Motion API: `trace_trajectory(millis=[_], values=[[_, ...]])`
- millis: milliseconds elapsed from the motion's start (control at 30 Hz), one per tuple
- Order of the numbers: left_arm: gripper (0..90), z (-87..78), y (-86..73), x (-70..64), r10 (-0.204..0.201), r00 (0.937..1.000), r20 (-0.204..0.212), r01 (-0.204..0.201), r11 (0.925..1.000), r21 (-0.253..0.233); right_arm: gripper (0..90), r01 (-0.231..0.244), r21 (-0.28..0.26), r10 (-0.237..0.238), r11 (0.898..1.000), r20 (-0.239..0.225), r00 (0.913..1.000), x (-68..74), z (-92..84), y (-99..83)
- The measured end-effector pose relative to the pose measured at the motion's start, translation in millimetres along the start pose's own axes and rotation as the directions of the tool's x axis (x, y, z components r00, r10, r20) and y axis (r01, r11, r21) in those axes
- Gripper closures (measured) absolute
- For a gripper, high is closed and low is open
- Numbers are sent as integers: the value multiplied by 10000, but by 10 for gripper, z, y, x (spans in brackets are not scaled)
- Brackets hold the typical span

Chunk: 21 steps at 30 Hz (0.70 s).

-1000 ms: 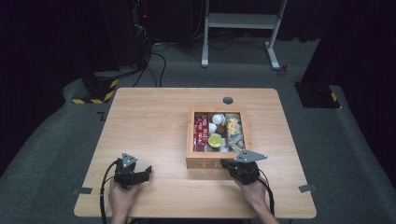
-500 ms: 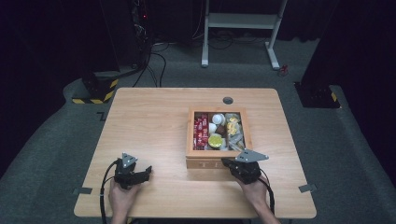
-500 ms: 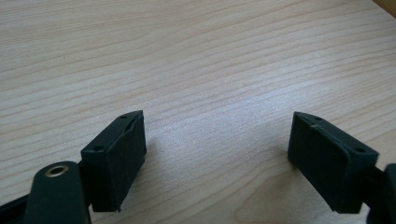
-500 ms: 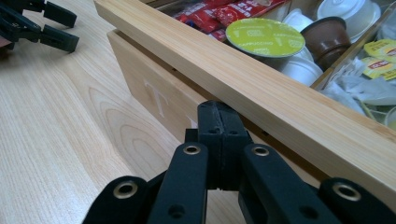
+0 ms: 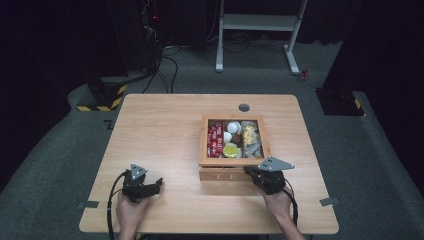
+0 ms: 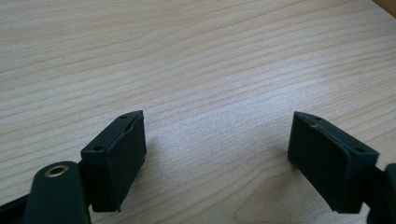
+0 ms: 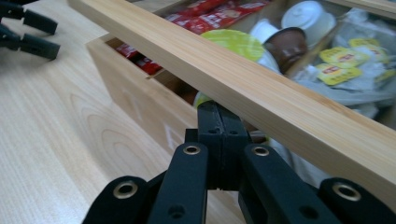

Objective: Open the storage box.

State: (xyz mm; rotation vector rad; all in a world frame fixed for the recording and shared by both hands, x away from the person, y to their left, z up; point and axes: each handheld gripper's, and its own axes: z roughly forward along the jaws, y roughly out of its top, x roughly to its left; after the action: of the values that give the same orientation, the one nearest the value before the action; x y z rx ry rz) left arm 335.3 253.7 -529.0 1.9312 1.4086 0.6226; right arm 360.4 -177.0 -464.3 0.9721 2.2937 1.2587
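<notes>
A person's two hands rest grippers on a pale wooden worktop [image 5: 165,125]. The left gripper [image 5: 143,186] sits near the front edge, well apart from the box, its fingers [image 6: 114,158] spread wide over bare wood. The right gripper [image 5: 260,176] presses its fingers [image 7: 219,135] together at the front of a wooden tea box [image 5: 204,142], slipped under the framed lid [image 7: 261,88], which stands slightly raised above the box wall. Inside lie red sachets [image 5: 215,139], a yellow-topped pod [image 5: 230,149], white creamer cups [image 7: 308,18] and yellow-tagged tea bags [image 7: 343,60] (wrapped in clear film). A round grommet [image 5: 244,107] sits behind the box.
</notes>
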Motion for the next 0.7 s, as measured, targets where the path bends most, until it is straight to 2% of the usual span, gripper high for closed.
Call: trace_trajectory(millis=[100,233,333,700], values=[[195,0,0,0,10,10000,2,-10,10000,3,900,-276,-15,276,9996,-2,9996,-55,-19,-7],[195,1,1,1,15,10000,3,-15,10000,-2,900,-188,-128,189,9997,97,9998,-86,-63,25],[195,1,1,0,13,10000,3,-13,10000,-2,900,-469,-232,470,9986,27,9989,-124,-103,57],[195,1,1,2,-11,10000,19,11,10000,3,900,-373,-460,386,9982,280,9989,-239,-216,244]])
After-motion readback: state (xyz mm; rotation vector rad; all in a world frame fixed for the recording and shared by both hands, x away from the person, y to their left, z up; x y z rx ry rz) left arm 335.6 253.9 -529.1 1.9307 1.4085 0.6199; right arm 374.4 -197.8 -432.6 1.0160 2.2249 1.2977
